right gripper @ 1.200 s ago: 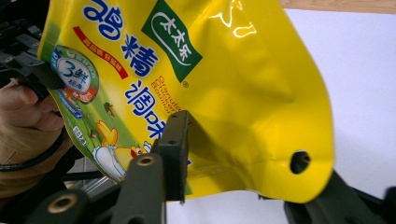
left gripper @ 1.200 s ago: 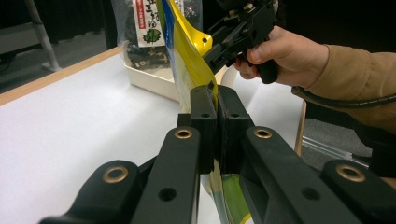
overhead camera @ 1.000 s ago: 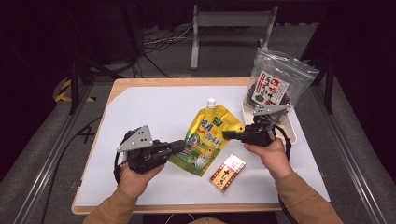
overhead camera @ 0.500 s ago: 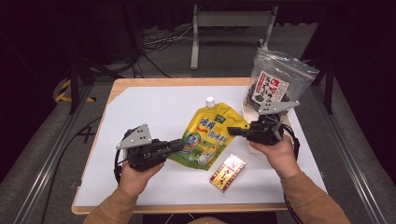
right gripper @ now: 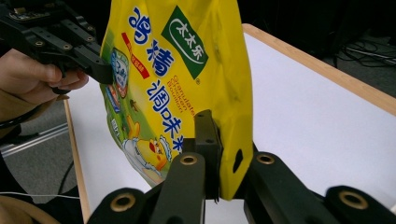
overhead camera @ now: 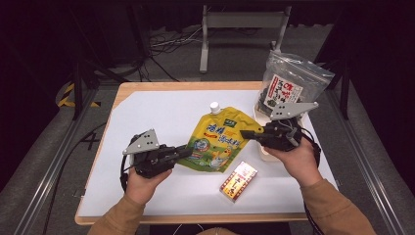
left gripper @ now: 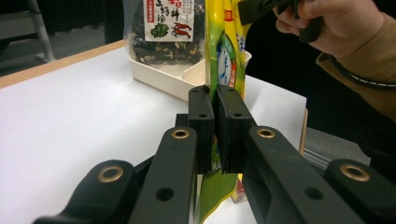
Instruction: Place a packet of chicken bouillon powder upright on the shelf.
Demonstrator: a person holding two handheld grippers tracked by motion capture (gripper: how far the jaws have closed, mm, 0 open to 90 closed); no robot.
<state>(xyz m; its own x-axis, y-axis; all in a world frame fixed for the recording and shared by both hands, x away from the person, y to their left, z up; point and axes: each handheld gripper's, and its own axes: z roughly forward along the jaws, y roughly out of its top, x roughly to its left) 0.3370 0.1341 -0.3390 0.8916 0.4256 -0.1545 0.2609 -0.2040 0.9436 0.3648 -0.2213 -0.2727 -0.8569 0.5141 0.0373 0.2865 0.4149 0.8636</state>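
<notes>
While yellow pouch [overhead camera: 220,142] is pinched at opposite edges by left gripper [overhead camera: 185,152] and right gripper [overhead camera: 246,133], right edge is seen raised since earlier frame. Red box [overhead camera: 238,180] below right gripper; seaweed bag [overhead camera: 288,85] in white tray [overhead camera: 265,154] behind.

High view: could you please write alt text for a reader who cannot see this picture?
A person holds a yellow spouted pouch over a white table with two handheld grippers, the left gripper shut on its lower left edge and the right gripper shut on its right edge. A small red and yellow box lies in front, and a clear bag of dark snacks stands in a white tray at the right.
</notes>
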